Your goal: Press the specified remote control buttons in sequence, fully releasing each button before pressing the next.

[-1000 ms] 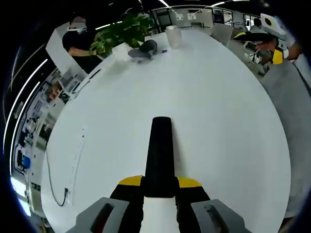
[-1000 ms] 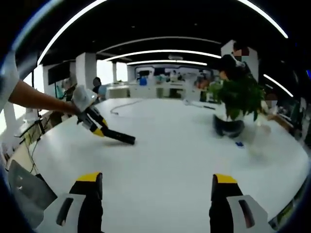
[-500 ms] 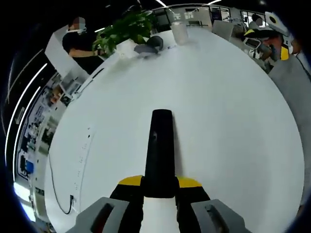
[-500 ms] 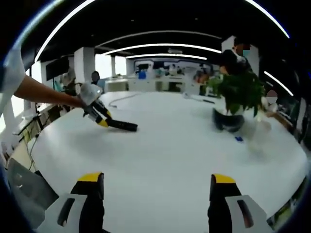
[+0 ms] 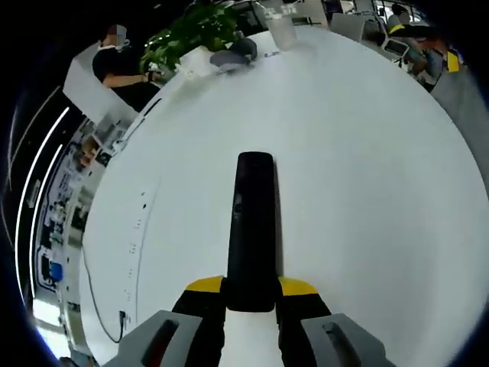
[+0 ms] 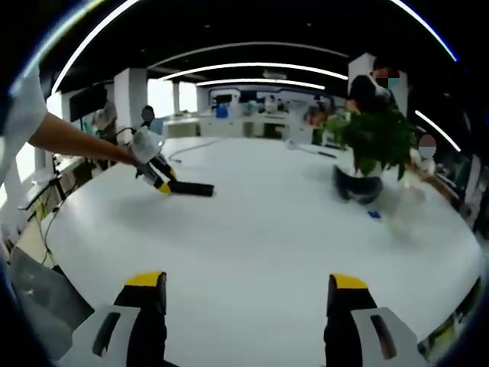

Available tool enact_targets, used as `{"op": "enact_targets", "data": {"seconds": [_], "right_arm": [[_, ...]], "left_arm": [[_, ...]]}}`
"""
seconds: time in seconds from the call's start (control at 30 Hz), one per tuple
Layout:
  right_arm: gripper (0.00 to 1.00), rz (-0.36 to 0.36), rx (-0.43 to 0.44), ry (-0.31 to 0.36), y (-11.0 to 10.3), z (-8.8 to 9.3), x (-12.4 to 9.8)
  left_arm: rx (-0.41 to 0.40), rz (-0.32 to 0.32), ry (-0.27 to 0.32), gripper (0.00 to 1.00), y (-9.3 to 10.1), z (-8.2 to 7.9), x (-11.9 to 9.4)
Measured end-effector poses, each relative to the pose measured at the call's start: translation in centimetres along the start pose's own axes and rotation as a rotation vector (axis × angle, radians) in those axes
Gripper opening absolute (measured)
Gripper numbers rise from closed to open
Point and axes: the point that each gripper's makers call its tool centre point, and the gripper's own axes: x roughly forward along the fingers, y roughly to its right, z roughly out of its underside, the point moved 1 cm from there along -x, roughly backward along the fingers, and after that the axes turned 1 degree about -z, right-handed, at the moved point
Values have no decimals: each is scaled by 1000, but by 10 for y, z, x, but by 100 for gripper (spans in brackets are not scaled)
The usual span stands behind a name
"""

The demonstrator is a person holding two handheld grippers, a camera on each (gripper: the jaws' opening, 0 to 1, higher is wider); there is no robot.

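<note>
One remote control (image 5: 251, 229) clamped in my left gripper (image 5: 250, 294) above the white worktop (image 5: 359, 168); my right gripper (image 6: 241, 294) spread apart, holding nothing.

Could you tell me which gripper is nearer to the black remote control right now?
Left. The left gripper is clamped on the remote control; the right gripper hangs open, well apart across the white table.

Open-plan office. Large white table (image 6: 267, 222) is filling the centre; long ceiling light strips (image 6: 252, 67) are running across the top; desks and screens (image 6: 229, 118) are showing at upper centre; potted plant (image 6: 374, 141) is standing right.
</note>
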Motion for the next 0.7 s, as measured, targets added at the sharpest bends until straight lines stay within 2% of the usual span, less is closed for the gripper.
{"op": "enact_targets", "data": {"seconds": [0.17, 0.3, 0.37, 0.4, 0.43, 0.5, 0.53, 0.6, 0.7], "right_arm": [[85, 3, -7, -7, 0, 0, 1], [85, 3, -9, -4, 0, 0, 1], [85, 4, -14, -3, -1, -1, 1], [86, 5, -15, -3, -1, 0, 1], [86, 4, -14, -3, 0, 0, 1], [86, 5, -12, 4, 0, -1, 0], [86, 4, -11, 11, 0, -3, -1], [86, 2, -8, 18, 0, -4, -1], [85, -3, -7, 38, -1, -7, -4]], "left_arm": [[4, 6, 4, 23, 0, 0, -1], [-34, -21, 2, 28, -4, 2, -1], [-70, -77, -3, 37, -14, 3, -3], [-104, -92, -7, 42, -17, 4, -3], [-125, -80, 7, 50, -17, 3, -4], [-175, -125, 6, 61, -24, 6, -6], [-195, -137, 5, 64, -26, 9, -6], [-298, -167, -20, 66, -31, 17, -8], [-387, -170, -2, 72, -30, 20, -10]]}}
